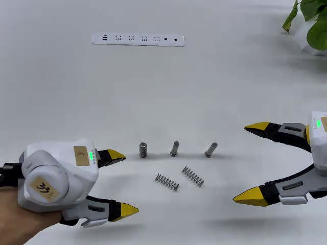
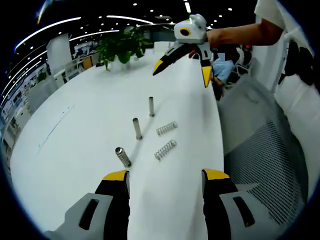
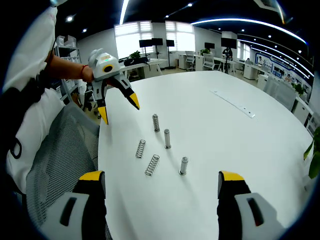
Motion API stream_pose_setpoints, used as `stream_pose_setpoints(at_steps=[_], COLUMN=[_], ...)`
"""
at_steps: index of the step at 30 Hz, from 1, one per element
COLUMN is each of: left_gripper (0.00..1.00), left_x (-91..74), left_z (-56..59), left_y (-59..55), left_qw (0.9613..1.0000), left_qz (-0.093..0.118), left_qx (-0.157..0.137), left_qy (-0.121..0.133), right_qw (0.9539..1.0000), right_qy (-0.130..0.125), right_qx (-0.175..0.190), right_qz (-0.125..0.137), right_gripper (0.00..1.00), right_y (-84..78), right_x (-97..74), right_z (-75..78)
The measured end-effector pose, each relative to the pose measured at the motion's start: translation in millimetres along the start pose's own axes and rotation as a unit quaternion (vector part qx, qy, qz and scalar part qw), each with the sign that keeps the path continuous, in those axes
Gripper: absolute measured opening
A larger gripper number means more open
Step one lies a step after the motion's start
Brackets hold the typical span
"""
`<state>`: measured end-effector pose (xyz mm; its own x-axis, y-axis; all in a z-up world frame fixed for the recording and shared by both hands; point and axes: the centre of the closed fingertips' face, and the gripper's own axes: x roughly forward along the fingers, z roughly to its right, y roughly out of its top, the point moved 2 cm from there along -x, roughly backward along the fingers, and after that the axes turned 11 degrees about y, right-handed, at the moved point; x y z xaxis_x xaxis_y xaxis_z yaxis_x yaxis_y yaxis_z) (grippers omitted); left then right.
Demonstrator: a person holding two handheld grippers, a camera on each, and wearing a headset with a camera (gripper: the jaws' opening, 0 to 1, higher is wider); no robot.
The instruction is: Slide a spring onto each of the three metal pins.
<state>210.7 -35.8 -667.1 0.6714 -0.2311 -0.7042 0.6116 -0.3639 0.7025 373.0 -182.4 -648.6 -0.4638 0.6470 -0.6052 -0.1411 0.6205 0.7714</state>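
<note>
Both sets of jaws are wide open. Our left hand-held gripper [image 1: 121,182] hangs released at the near left, and our right hand-held gripper [image 1: 250,162] is spread just as wide and empty out to the right. Between them on the white bench [image 1: 230,76] the three pins stand in a row. The left pin [image 1: 143,149] looks ribbed, so we judge it already wears a spring. The middle pin [image 1: 174,148] and right pin [image 1: 210,149] are bare.

Just in front lie the left spring [image 1: 167,181] and the right spring [image 1: 193,176], near each other but not touching. We reckon they're light, thin coils, apt to roll or flick away if pinched hard. We'd nip one gently at mid-length, leaving an end free for the pin top.

There's plenty of room. The power strip [image 1: 138,39] and plant [image 1: 309,20] sit well back, though the left gripper view shows the bench edge on the springs' near side, so a rolling coil could go over.
</note>
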Motion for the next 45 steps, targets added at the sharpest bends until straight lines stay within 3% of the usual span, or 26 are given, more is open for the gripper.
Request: stream_pose_setpoints(at_steps=[7,14,17,22,26,31,38,45], left_gripper=[0.48,0.35,0.28,0.26,0.24,0.2,0.16,0.13], left_x=[23.1,49.5,61.8,74.4,80.3,86.1,86.8,86.2], left_z=[5.0,11.3,13.2,14.6,15.9,12.9,14.9,16.1], left_y=[3.2,9.2,7.5,2.8,3.4,-4.4,-8.5,-9.9], left_qw=[0.999,0.9937,0.993,0.9896,0.987,0.9819,0.9767,0.9749], left_qz=[-0.017,-0.031,-0.035,-0.051,-0.056,-0.075,-0.079,-0.083], left_qx=[0.034,0.103,0.108,0.132,0.148,0.172,0.196,0.203], left_qy=[-0.024,-0.031,-0.031,-0.028,-0.029,-0.027,-0.035,-0.036], right_qw=[0.9991,0.9976,0.9969,0.996,0.995,0.9946,0.9939,0.9935], right_qy=[-0.026,-0.041,-0.046,-0.053,-0.06,-0.059,-0.064,-0.066], right_qx=[0.026,0.044,0.051,0.057,0.063,0.069,0.075,0.077], right_qz=[0.022,0.036,0.039,0.043,0.048,0.05,0.051,0.053], right_gripper=[0.94,0.94,0.93,0.93,0.93,0.93,0.92,0.92], right_y=[-17.4,-33.0,-38.1,-43.4,-45.2,-49.9,-54.4,-54.0], right_x=[-11.9,-19.1,-21.4,-25.8,-28.9,-29.6,-33.4,-33.6], right_z=[-0.6,-3.4,-4.1,-5.3,-5.4,-8.3,-8.6,-8.8])
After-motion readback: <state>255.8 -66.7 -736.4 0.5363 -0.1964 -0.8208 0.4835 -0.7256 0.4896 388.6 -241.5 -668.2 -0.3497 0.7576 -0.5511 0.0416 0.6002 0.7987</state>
